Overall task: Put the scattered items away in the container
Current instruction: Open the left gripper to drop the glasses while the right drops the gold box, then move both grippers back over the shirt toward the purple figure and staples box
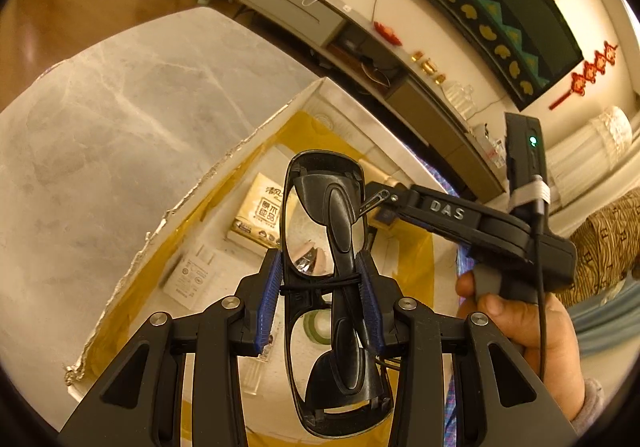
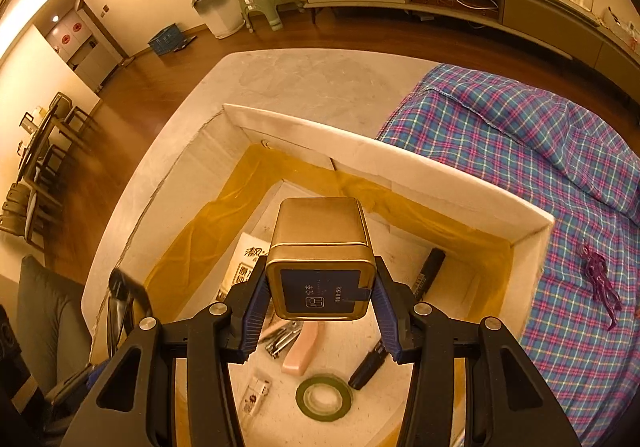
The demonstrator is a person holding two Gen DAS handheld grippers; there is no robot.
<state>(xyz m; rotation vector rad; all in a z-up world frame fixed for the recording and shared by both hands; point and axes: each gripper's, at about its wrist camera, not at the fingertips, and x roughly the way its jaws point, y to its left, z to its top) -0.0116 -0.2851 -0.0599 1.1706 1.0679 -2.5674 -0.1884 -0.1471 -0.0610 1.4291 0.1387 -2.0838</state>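
1. Sunglasses (image 1: pixel 332 287), black and folded, stand on end between the blue pads (image 1: pixel 269 299) of our left gripper (image 1: pixel 320 299); the pads press on the frame from both sides, so this claw is clamped on them. Only the left wrist view shows this grip.
2. Below the sunglasses in that view lies the white box (image 1: pixel 224 167) with its yellow lining, so we hold them above its inside.
3. That same view shows our right hand (image 1: pixel 520 311) at the right edge, around the handle of the other tool, which the right wrist view cannot show.
4. Our right gripper (image 2: pixel 320 303) is closed on a gold tin (image 2: pixel 320 263) with a dark blue label, pads against its 2 sides. The tin hangs over the box, near its far wall.
5. The right wrist view lays out the box floor better: a green tape roll (image 2: pixel 324 397), a pink bar (image 2: pixel 302 351), a black marker (image 2: pixel 430 271), a tissue pack (image 2: pixel 244 267) and a metal clipper (image 2: pixel 282 337), the last 2 partly hidden by the gripper.
6. The left wrist view shows the tissue pack's printed face more fully, and a white leaflet (image 1: pixel 192 271) beside it.
7. Only the right wrist view shows the plaid cloth (image 2: pixel 540 167) just right of the box, with a purple hair clip (image 2: pixel 600 279) lying on it, outside the box.
8. Both views show the box resting on a grey marble table (image 1: pixel 120 107).
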